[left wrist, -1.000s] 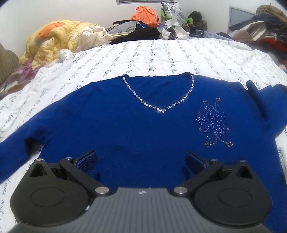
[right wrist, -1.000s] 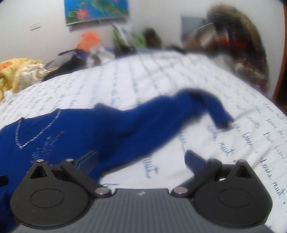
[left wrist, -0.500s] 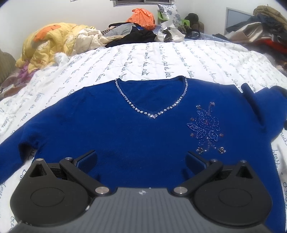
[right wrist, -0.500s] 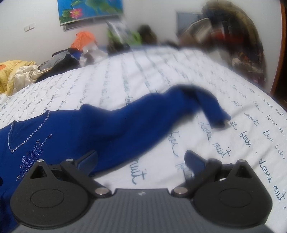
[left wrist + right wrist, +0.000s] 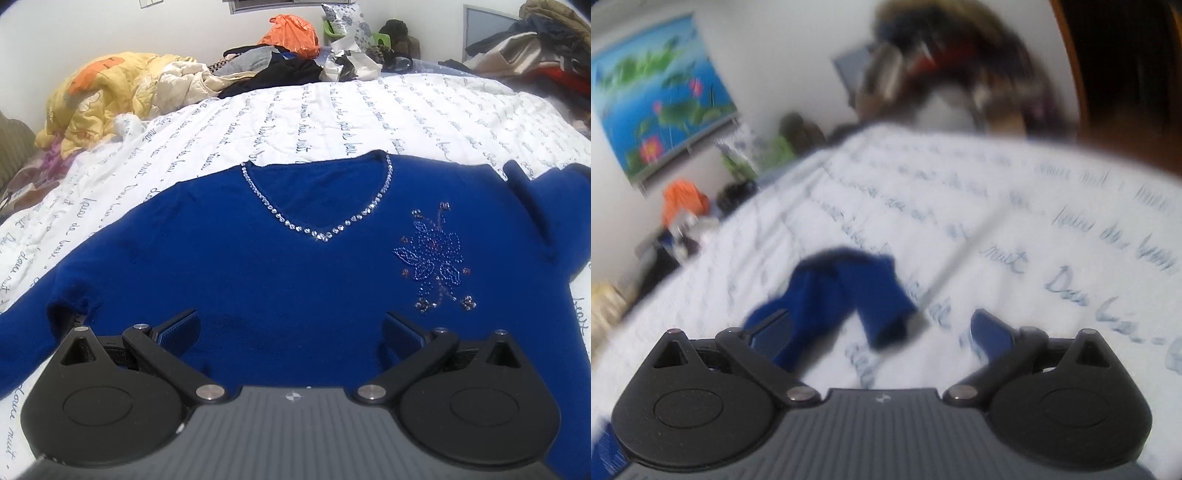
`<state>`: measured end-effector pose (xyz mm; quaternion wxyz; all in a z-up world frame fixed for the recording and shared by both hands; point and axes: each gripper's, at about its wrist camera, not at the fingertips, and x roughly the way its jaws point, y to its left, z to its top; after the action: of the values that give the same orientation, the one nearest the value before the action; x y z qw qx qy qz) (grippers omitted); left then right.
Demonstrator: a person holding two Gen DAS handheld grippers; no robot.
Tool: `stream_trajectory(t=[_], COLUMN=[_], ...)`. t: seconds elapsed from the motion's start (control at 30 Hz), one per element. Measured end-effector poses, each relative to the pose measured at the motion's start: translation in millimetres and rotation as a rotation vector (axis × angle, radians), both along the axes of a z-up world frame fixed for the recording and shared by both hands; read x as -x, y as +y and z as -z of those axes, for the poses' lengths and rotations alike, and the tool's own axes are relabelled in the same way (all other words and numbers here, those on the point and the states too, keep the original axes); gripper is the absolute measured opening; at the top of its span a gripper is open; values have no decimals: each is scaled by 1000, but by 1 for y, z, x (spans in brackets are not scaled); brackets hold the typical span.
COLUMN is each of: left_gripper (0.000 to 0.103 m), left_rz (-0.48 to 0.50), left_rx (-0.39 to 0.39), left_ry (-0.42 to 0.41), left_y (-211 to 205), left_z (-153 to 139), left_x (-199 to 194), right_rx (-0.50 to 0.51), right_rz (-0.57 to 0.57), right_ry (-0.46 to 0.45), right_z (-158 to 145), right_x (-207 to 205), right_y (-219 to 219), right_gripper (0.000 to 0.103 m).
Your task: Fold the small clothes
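A royal-blue sweater lies flat, front up, on the bed, with a rhinestone V-neck and a beaded flower on its chest. My left gripper is open and empty, just above the sweater's lower body. The sweater's right sleeve lies bent on the bedspread, cuff toward me. My right gripper is open and empty, close over that cuff; this view is blurred.
The white bedspread with script print covers the bed. A yellow quilt and piled clothes lie at the far edge. More clothes are heaped at the far right. A lotus picture hangs on the wall.
My right gripper swung right and closed in on the sleeve cuff, which now lies between its open fingers. My left gripper drew back slightly and stays open.
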<state>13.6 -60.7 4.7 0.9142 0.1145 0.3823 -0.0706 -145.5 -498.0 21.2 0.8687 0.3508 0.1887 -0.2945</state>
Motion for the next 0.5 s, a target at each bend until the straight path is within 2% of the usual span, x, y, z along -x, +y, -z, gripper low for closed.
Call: stream_trajectory(t=[0.03, 0.1, 0.17, 0.2, 0.23, 0.27, 0.33, 0.4, 0.5], left_gripper=[103, 103, 103, 103, 103, 103, 103, 103, 103], left_rz=[4, 12, 19, 20, 20, 18, 13, 10, 11], left_rx=[-6, -17, -26, -29, -30, -31, -31, -32, -38], left_ry=[1, -2, -2, -3, -5, -9, -15, -20, -23], left_y=[-1, -4, -5, -6, -6, -5, -4, -3, -2], left_z=[0, 1, 2, 2, 1, 1, -1, -2, -3], left_x=[0, 2, 3, 4, 5, 5, 5, 5, 6], right_rx=[-54, -126, -125, -123, -131, -138, -146, -143, -130], right_rz=[-3, -3, -6, -14, -24, -34, -36, -30, -21], right_ry=[-27, -86, -91, -75, -57, -53, -54, -56, -73], right_z=[5, 15, 18, 19, 20, 21, 23, 22, 16], right_x=[-1, -2, -7, -11, -16, -18, -21, -20, -12], right_y=[-10, -26, -29, -29, -27, -27, -27, -27, -27], right_gripper=[93, 87, 68, 51, 40, 35, 15, 9, 7])
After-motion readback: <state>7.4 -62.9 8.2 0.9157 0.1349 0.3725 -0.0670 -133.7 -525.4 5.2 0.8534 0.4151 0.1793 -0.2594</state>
